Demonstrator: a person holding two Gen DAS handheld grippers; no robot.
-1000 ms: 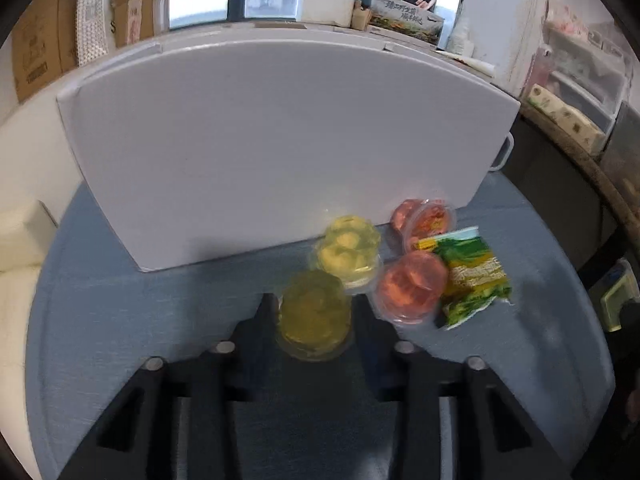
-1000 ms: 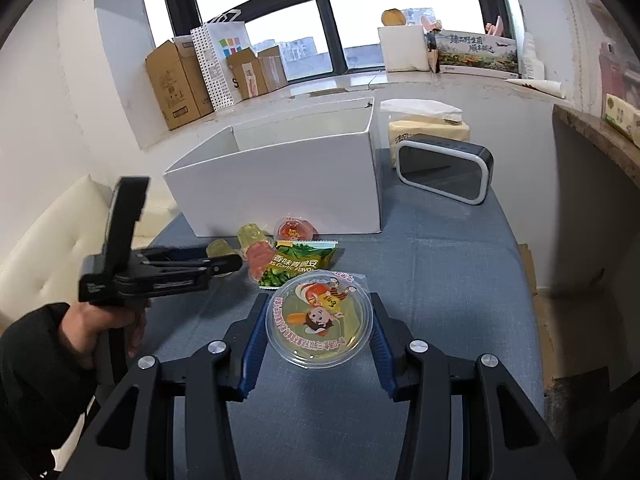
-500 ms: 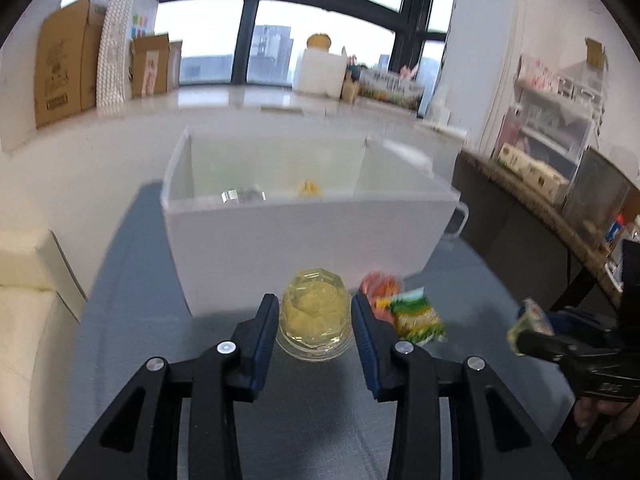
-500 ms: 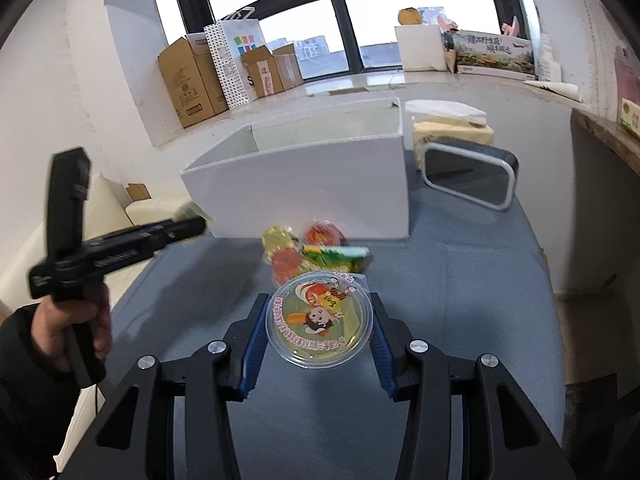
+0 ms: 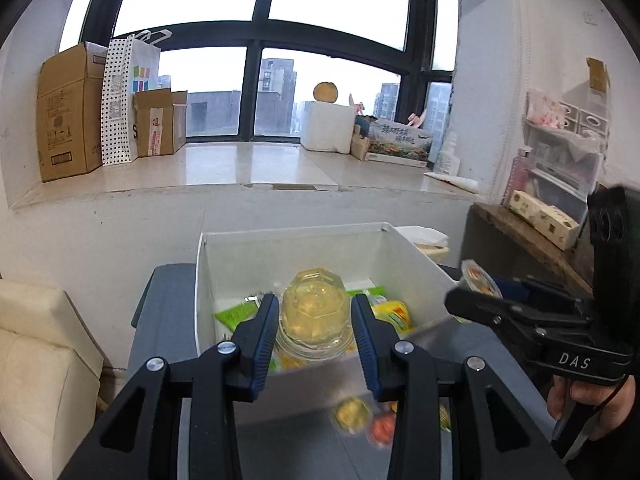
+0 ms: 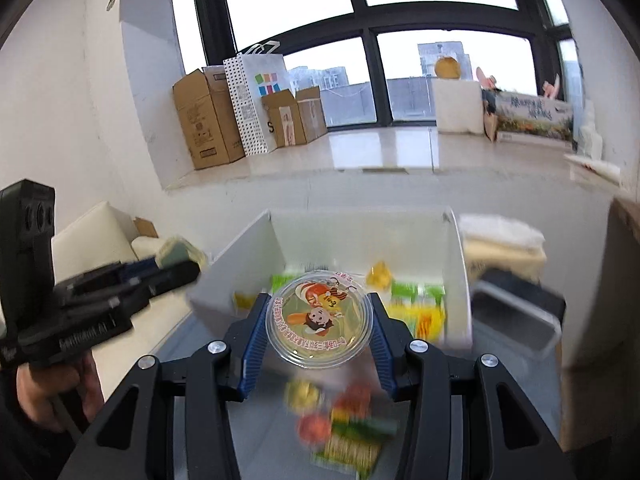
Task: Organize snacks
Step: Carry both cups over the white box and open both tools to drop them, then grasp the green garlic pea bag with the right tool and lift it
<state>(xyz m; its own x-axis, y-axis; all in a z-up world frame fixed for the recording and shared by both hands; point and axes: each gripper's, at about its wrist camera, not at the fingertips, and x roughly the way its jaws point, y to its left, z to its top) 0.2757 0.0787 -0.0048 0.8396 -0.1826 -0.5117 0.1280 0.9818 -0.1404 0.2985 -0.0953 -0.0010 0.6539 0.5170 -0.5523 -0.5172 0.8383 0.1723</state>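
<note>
Left wrist view: left hand-held gripper (image 5: 314,322), jaws narrowed onto a clear faceted plastic jelly cup with yellow filling (image 5: 314,312), both blue pads against its sides. Cup held with its flat base toward the camera, axis running roughly along the fingers. The open white rectangular box (image 5: 202,276) lies at 12 o'clock from the cup, its near wall just below it; green and yellow snack packets (image 5: 390,312) already inside. Loose jelly cups (image 5: 352,414) sit on the grey desk (image 5: 160,308) at 6 o'clock, blurred.

Right wrist view: right hand-held gripper (image 6: 318,330), jaws somewhat wider, clamped on a round clear jelly cup with a cartoon foil lid (image 6: 319,317), lid facing the camera. Box opening at 12 o'clock here too.

Judgement: both cups sit over the near edge; left looks nearer the interior.
</note>
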